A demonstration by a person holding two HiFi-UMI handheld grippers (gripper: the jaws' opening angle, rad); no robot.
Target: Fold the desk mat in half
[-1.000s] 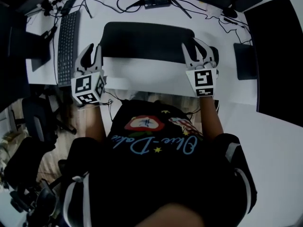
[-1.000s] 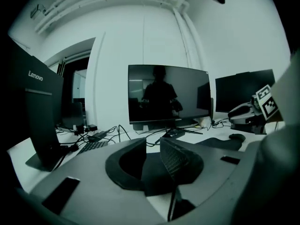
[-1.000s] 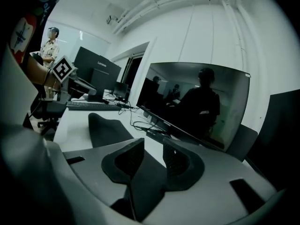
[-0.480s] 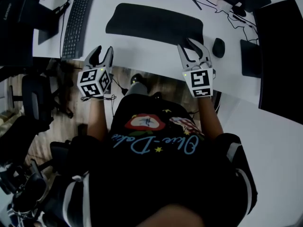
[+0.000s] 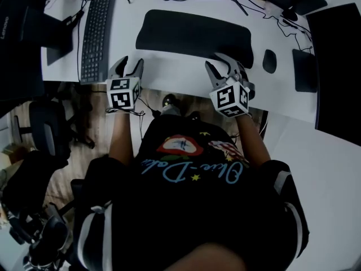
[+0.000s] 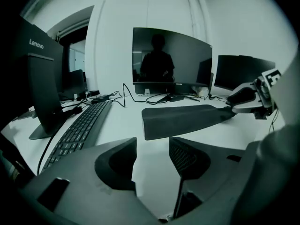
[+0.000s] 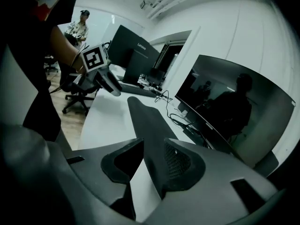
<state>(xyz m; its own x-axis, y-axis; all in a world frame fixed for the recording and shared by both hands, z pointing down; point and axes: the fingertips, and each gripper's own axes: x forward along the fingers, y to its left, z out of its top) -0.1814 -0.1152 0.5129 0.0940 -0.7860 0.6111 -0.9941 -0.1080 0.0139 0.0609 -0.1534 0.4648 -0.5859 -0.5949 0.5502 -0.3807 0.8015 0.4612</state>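
The black desk mat (image 5: pixel 194 35) lies flat across the white desk (image 5: pixel 169 75), past both grippers. My left gripper (image 5: pixel 130 64) hovers at the near desk edge, short of the mat's left end. Its jaws (image 6: pixel 152 146) have just been opening and stand open with only bare desk between them; the mat (image 6: pixel 183 118) is ahead of them. My right gripper (image 5: pixel 220 62) is at the mat's near right corner. In the right gripper view the mat's edge (image 7: pixel 145 125) runs between the jaws (image 7: pixel 152 149), against one pad (image 7: pixel 178 162) and clear of the other.
A black keyboard (image 5: pixel 95 35) lies left of the mat, a mouse (image 5: pixel 269 61) and a dark pad (image 5: pixel 304 69) to its right. Cables and monitors (image 6: pixel 171 60) line the back of the desk. Office chairs (image 5: pixel 45 134) stand on the floor at the left.
Both grippers have come down and back toward the near desk edge. The left gripper's jaws have spread apart. The right gripper has rolled and stays at the mat's right corner.
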